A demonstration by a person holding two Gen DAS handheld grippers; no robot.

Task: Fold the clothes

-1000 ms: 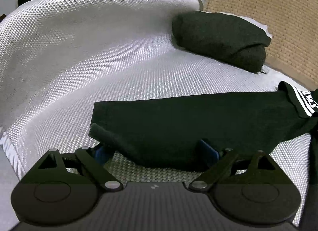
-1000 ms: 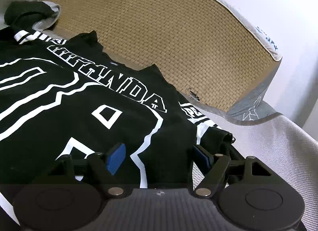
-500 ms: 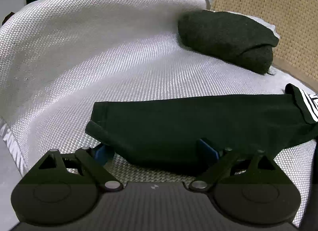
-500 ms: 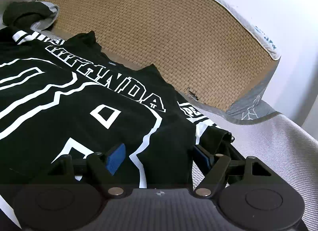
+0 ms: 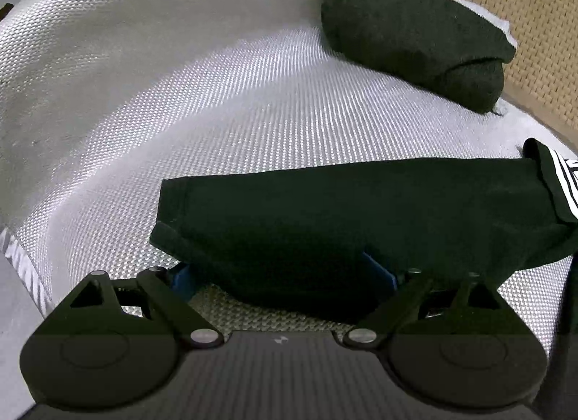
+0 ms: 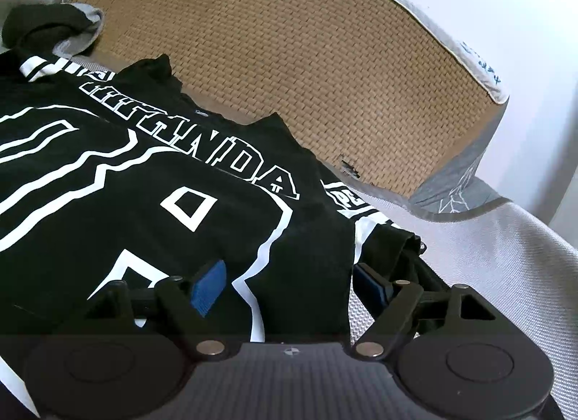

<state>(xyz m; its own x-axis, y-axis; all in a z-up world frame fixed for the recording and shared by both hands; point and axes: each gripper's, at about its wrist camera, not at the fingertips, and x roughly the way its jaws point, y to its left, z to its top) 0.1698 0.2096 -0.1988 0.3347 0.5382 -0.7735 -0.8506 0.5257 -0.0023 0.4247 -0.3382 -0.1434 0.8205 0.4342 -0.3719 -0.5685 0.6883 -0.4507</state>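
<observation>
Slightly tipped down since earlier, left hand-held gripper [image 5: 285, 275] gapes around soft black jersey [image 5: 361, 217]; grip its thick folded edge.

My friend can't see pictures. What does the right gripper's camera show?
The right gripper sits open over the edge of a black jersey with white lettering, spread on a grey woven cover. Behind stands a tan wicker panel.
</observation>
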